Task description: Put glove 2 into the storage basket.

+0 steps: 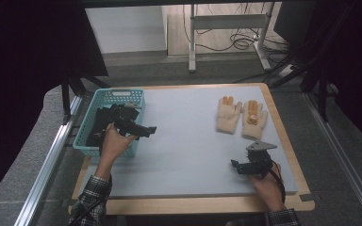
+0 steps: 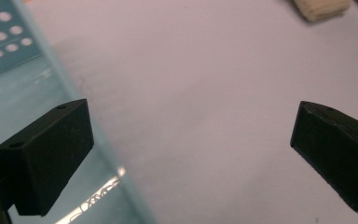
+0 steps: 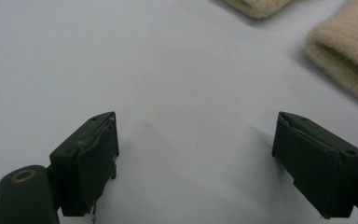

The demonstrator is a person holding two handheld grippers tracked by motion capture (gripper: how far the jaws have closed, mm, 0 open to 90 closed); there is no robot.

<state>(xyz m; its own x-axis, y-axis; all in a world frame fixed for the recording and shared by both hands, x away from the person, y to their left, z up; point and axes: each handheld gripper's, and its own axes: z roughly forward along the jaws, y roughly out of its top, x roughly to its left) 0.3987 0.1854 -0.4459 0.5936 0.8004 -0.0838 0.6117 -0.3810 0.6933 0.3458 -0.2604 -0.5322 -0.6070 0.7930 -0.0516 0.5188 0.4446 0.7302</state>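
A: Gloves (image 1: 241,117)? 
B: Pair flat on bench (image 1: 188,141), far right, side by side, long axes running away, fingertips pointing far edge.
A: Grippers?
B: Left gripper (image 1: 146,130) by teal basket (image 1: 104,96), right gripper (image 1: 238,165) near gloves; both wide apart, holding nothing.

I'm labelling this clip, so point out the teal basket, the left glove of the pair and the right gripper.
teal basket (image 1: 119,92), high view, far rim.
left glove (image 1: 227,117), high view, palm.
right gripper (image 1: 237,165), high view, between its open jaw tips.
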